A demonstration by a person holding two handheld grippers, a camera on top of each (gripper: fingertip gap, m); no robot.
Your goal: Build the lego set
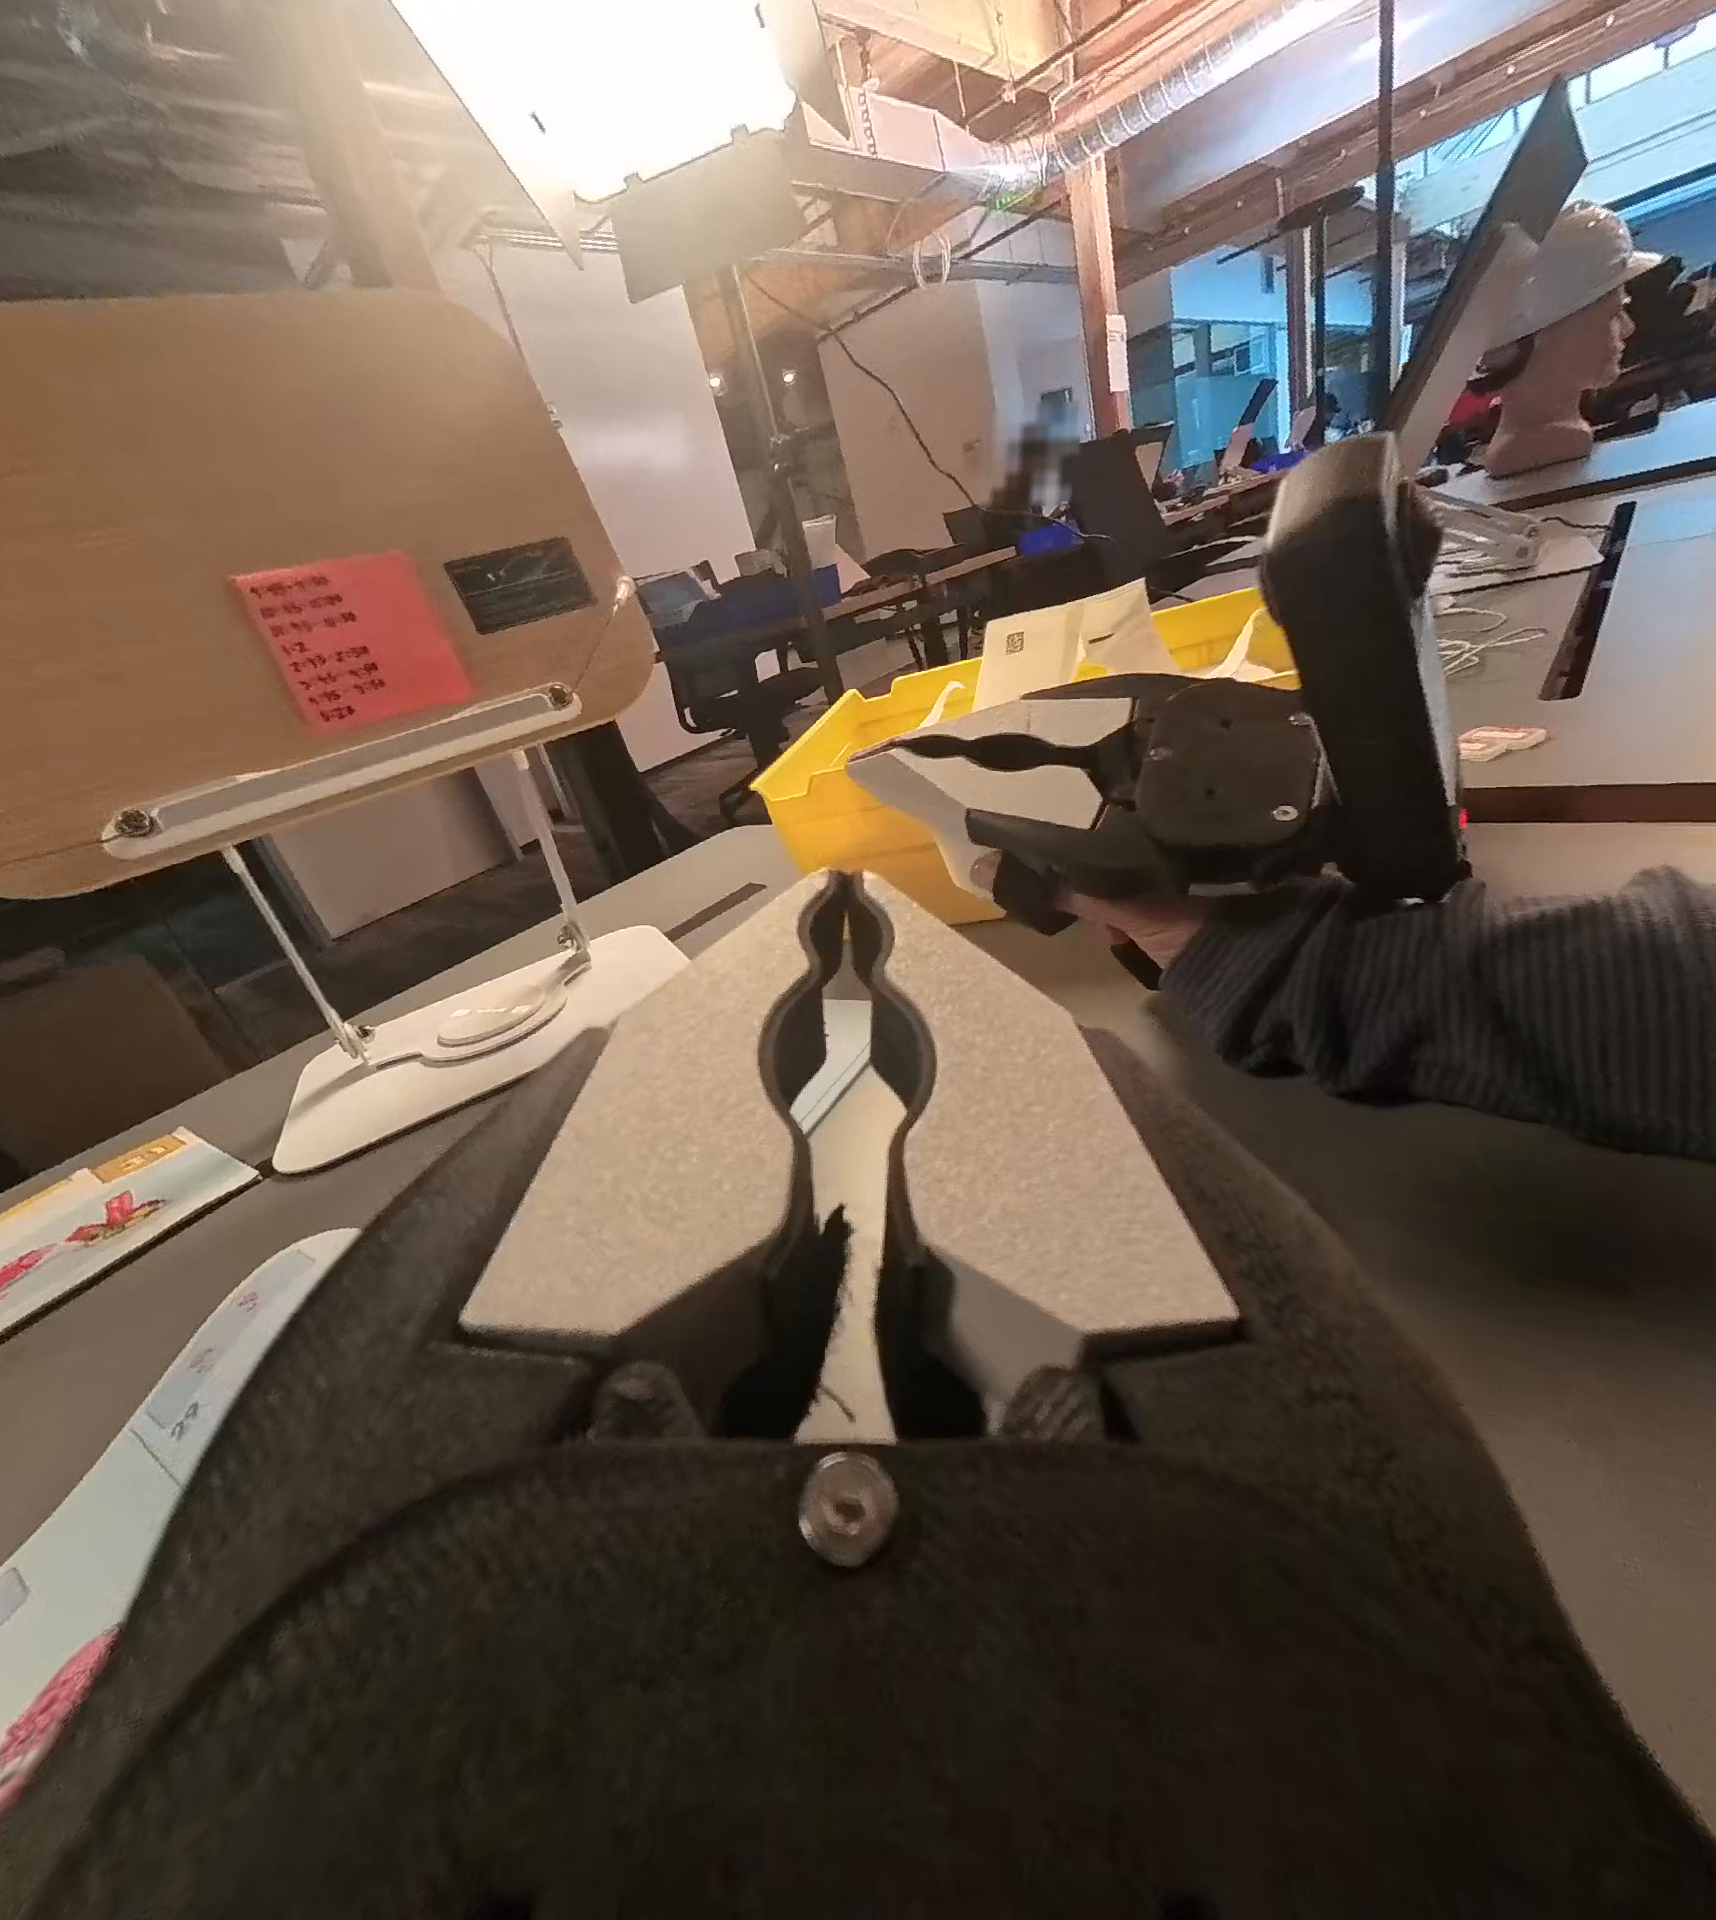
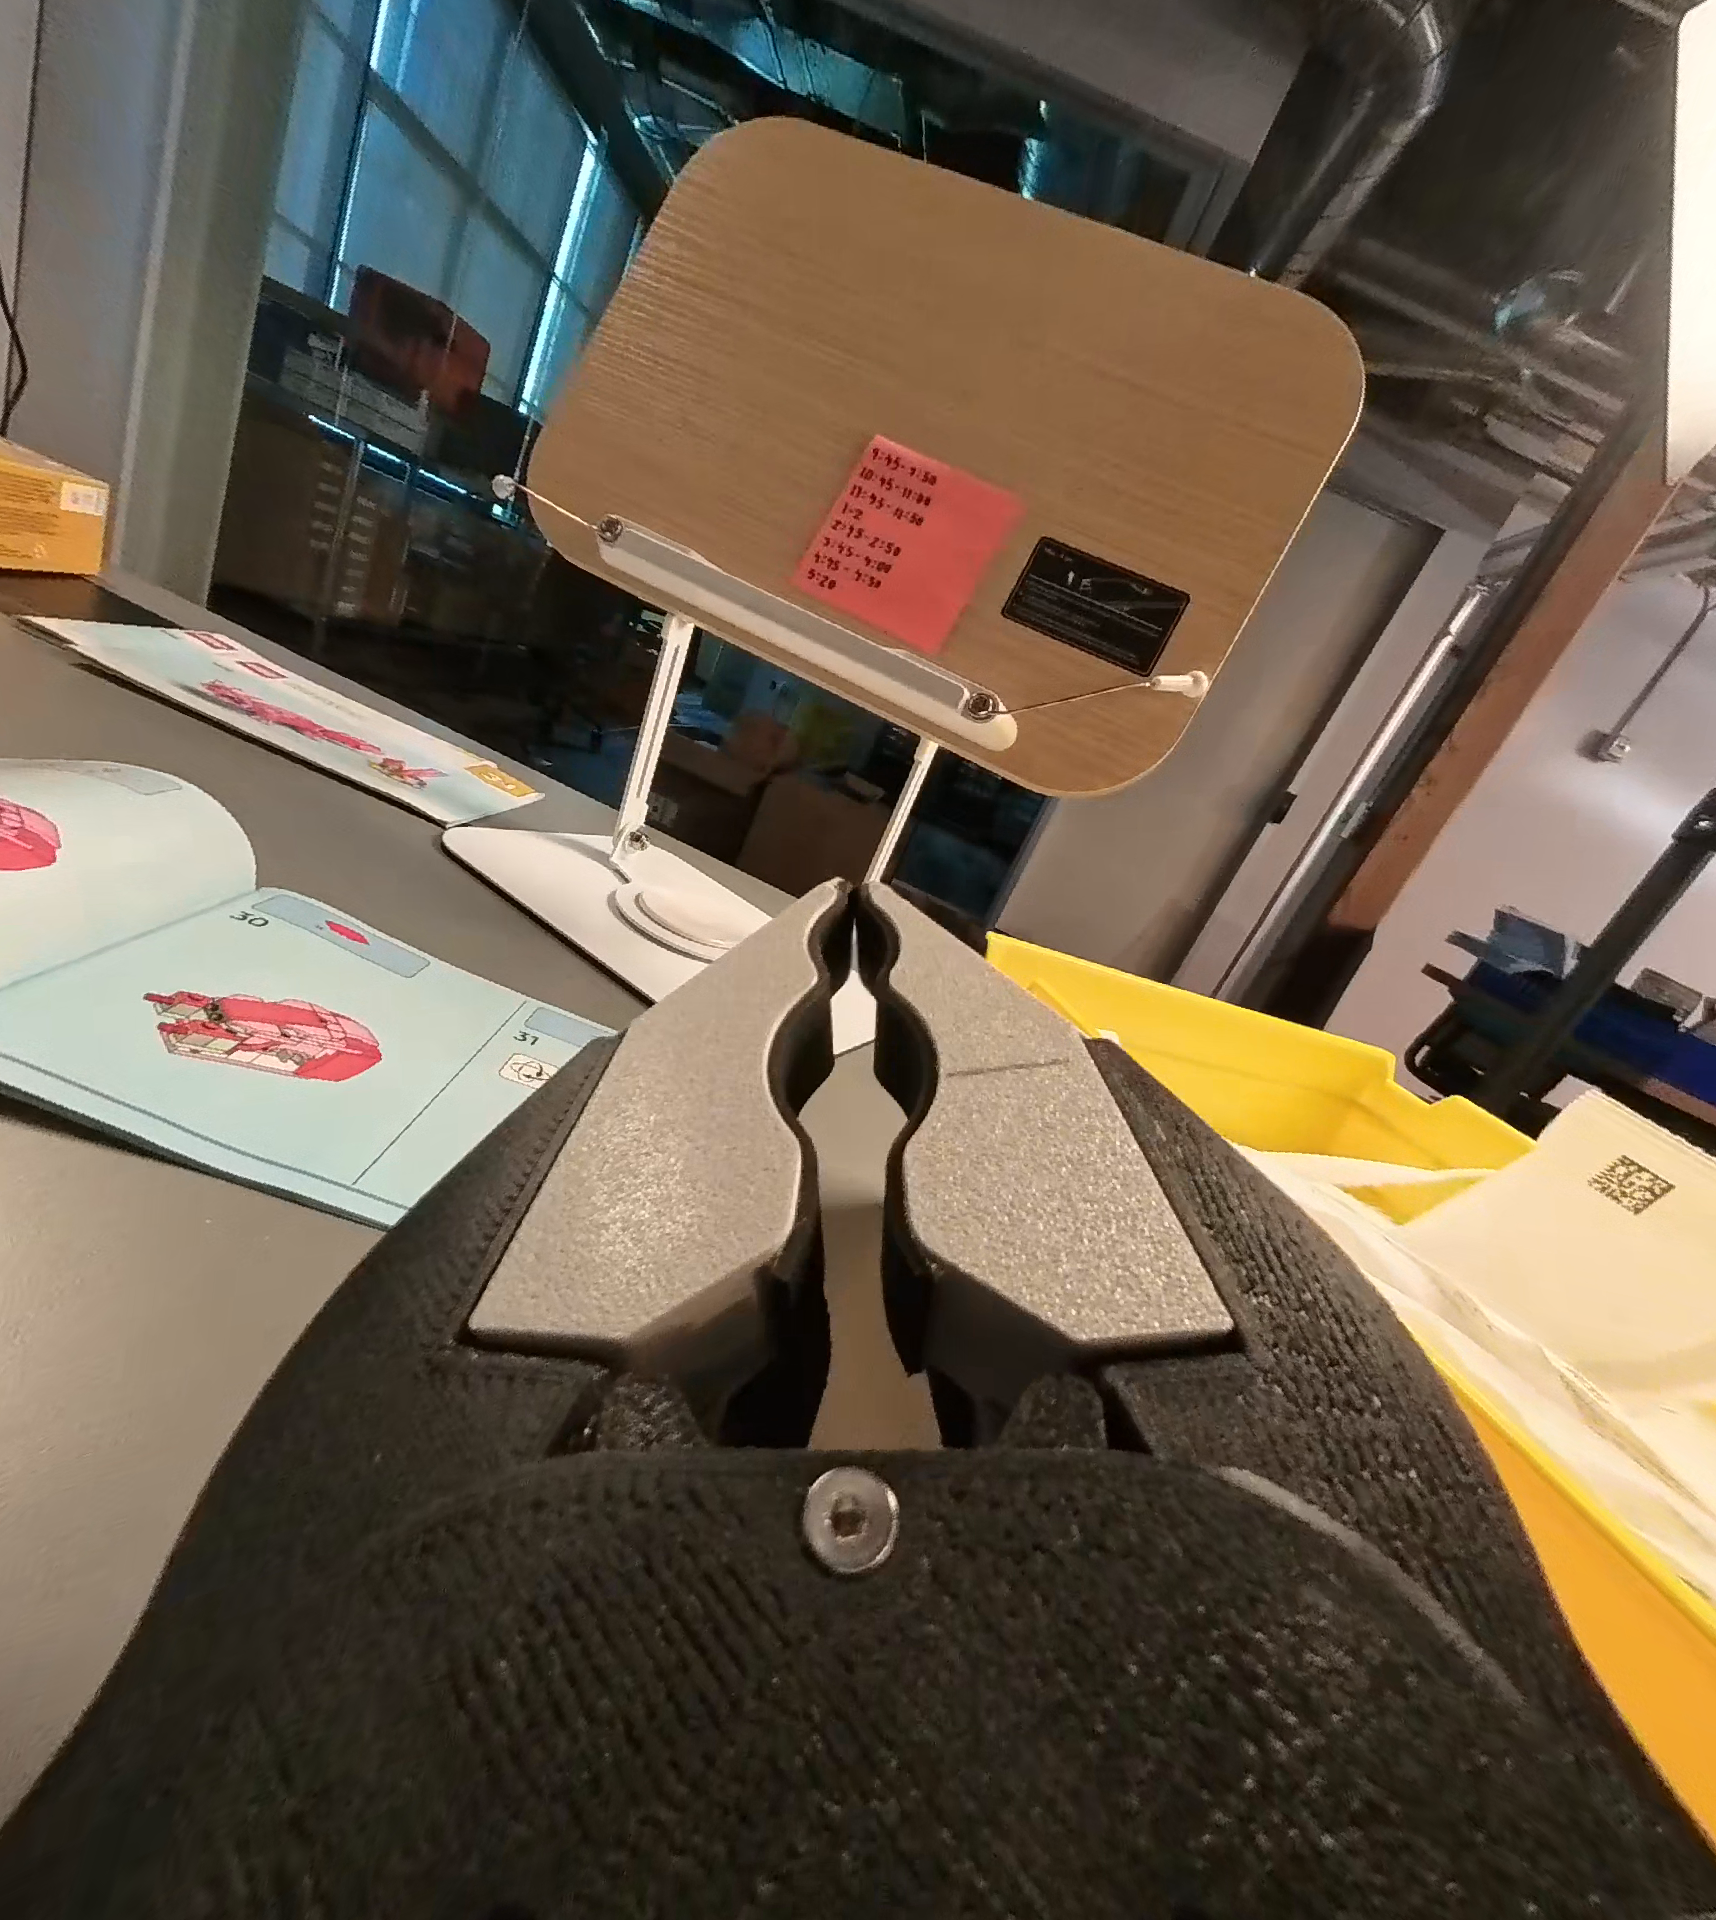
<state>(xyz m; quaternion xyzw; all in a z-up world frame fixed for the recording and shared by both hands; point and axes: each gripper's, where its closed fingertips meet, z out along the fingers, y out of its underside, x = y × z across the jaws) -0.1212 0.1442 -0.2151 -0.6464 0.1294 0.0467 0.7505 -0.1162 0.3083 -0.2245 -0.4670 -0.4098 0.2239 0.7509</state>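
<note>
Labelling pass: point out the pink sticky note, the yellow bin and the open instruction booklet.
pink sticky note (image 2: 904,542): right wrist view, centre of the note on the wooden stand board.
yellow bin (image 1: 838,805): left wrist view, its near outer wall.
open instruction booklet (image 2: 241,1029): right wrist view, the flat page nearest the tongs.

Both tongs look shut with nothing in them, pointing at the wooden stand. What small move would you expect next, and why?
Probably opening one pair of tongs. Left tongs and right tongs both have tips together with nothing between them, above the table, so neither can take hold of anything as is. The stand is empty; the open booklet and yellow bin lie close.
</note>
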